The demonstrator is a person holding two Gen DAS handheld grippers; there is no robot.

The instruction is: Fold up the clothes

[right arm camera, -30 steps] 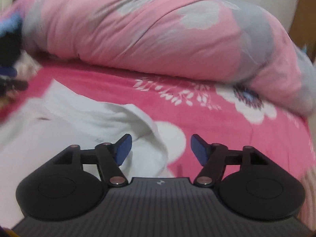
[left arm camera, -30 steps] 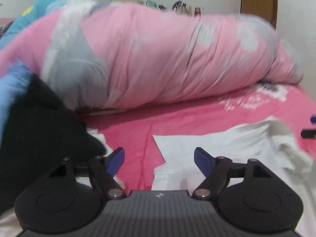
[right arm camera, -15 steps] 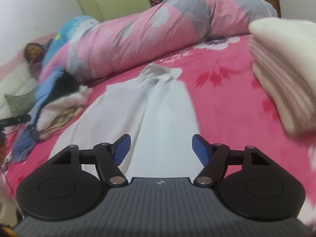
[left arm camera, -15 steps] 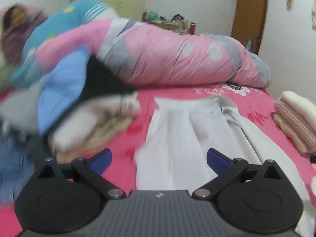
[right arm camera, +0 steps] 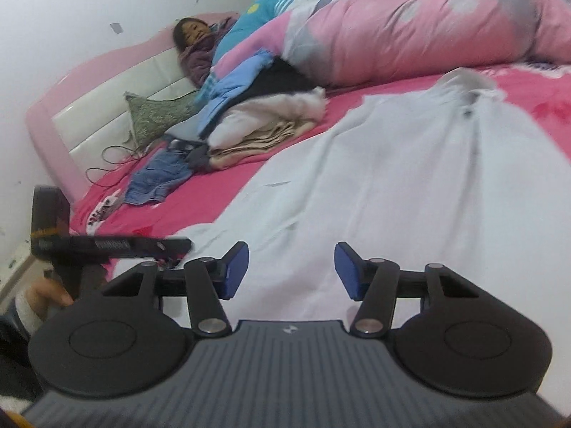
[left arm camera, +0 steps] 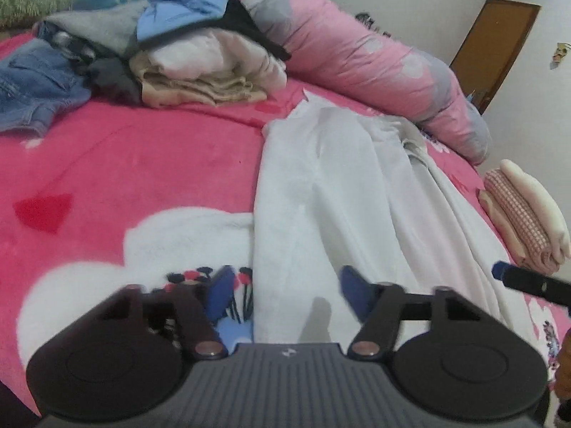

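On the pink bed (left arm camera: 142, 164) lies one white shirt (left arm camera: 321, 185); both claws, left (left arm camera: 287, 290) and right (right arm camera: 291, 271), gape released.

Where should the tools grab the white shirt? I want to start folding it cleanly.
Probably at the white shirt's near hem, coming in low from the bed's near edge: it lies spread flat, collar far, with the open left tool over its left edge and the open right tool over the hem.

- bare pink blanket (left arm camera: 150, 164) left of white shirt (left arm camera: 321, 192), free to pass
- clothes pile (left arm camera: 200, 71) blocks far left
- rolled duvet (left arm camera: 374, 60) walls the back
- folded stack (left arm camera: 524, 214) blocks right edge
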